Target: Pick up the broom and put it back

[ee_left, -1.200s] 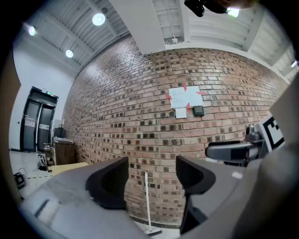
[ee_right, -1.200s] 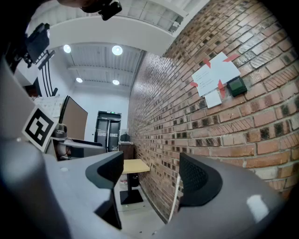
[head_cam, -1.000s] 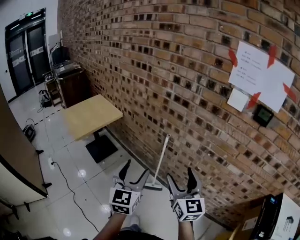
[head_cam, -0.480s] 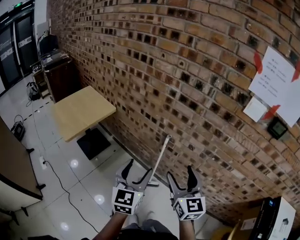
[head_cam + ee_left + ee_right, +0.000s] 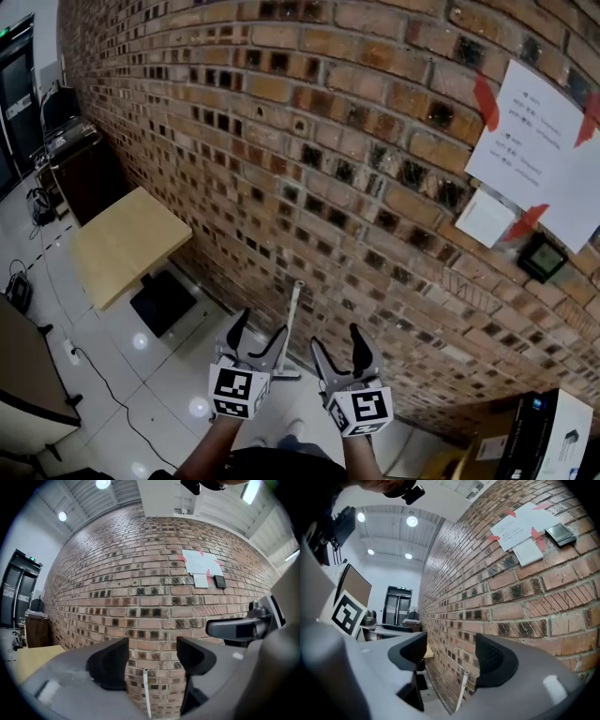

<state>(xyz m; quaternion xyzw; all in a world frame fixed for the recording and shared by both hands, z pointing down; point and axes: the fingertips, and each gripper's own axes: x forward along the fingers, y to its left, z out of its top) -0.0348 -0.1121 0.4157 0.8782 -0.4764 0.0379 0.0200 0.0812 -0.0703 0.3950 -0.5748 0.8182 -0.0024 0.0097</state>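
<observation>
- Broom [image 5: 292, 323] stands on the tiled floor [image 5: 159, 380] at the foot of the brick wall [image 5: 281, 141], leaning against it.
- Its long axis runs close to upright: the pale handle points up, with the tip against the bricks, and the head sits down on the floor, a little out from the wall.
- Left tool [image 5: 258, 336] is held level and faces the wall, short of the broom. Its jaws are spread wide with nothing between them; in the left gripper view the handle [image 5: 147, 691] shows through the gap, farther off.
- Right tool [image 5: 339, 347] is beside the left one, also level. Its jaws are wide apart and empty; in the right gripper view the handle [image 5: 462, 691] shows low in the gap, apart from both pads.
- Papers [image 5: 534, 159] are taped higher up the wall, well to the broom's right.
</observation>
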